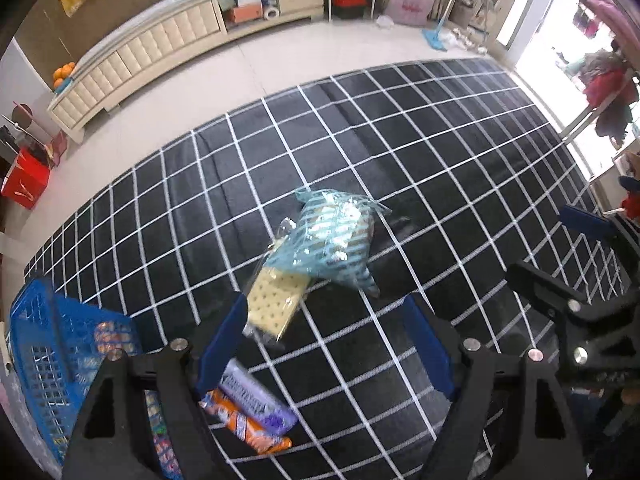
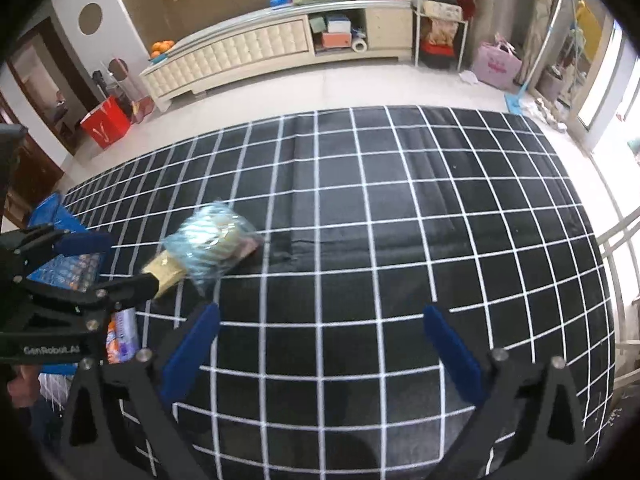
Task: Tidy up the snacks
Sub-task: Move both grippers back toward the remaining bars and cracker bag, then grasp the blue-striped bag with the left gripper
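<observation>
Left gripper [image 1: 326, 310]: blue pads spread, nothing clamped, tilted steeply down over black white-gridded cloth [image 1: 440, 152]; clear-wrapped cracker packet [image 1: 274, 306] just beside left pad, contact not discernible; blue-striped snack bag [image 1: 336, 240] overlapping far end of cracker packet; purple snack bar [image 1: 258, 400] and orange snack bar [image 1: 246, 426] side by side on cloth, under left finger; blue plastic basket [image 1: 36, 328] at cloth's left edge, packets inside. Right gripper [image 2: 320, 314]: pads at widest, bare cloth between, well right of striped bag; cream cabinet [image 2: 248, 56] along far wall.
</observation>
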